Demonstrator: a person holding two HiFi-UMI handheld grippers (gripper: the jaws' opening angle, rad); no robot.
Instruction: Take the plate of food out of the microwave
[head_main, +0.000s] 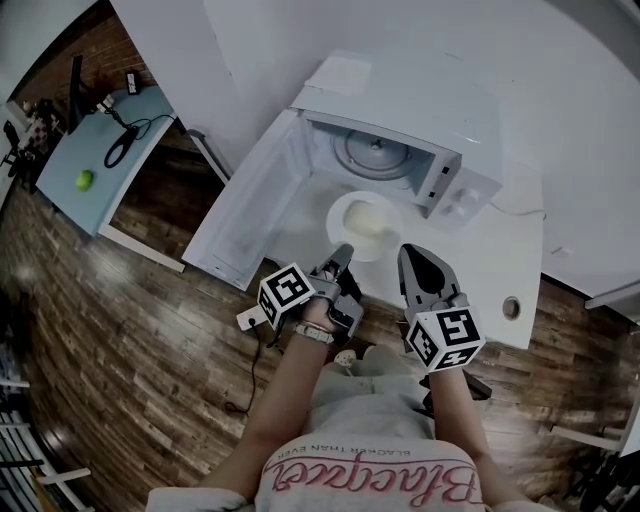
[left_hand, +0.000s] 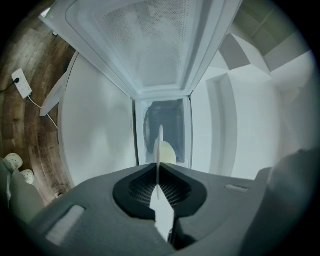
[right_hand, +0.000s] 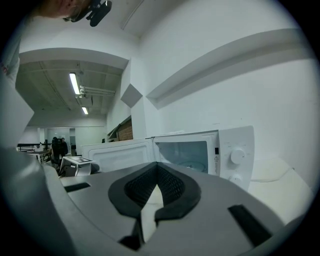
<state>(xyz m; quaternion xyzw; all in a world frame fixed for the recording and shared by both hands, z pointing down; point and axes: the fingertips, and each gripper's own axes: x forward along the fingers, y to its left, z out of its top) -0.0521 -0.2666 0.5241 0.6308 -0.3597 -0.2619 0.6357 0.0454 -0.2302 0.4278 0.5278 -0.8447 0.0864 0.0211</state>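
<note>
The white microwave (head_main: 455, 175) stands on a white table (head_main: 520, 250) with its door (head_main: 250, 205) swung wide to the left. Its glass turntable (head_main: 375, 152) is bare. A white plate (head_main: 362, 222) with pale yellow food is just outside the opening, in front of it. My left gripper (head_main: 345, 255) is shut on the plate's near rim. In the left gripper view the plate (left_hand: 160, 145) runs edge-on between the pads of my left gripper (left_hand: 159, 172), with the food (left_hand: 168, 153) to its right. My right gripper (head_main: 408, 258) is beside the plate, shut and empty. The right gripper (right_hand: 156, 172) faces the microwave (right_hand: 200, 150).
The microwave door (left_hand: 150, 45) sticks out over the table's left side. A light blue table (head_main: 95, 165) with a green ball (head_main: 85, 180) stands far left. A power strip (left_hand: 21, 83) and its cable lie on the wooden floor. The table has a small hole (head_main: 511, 307) at the right.
</note>
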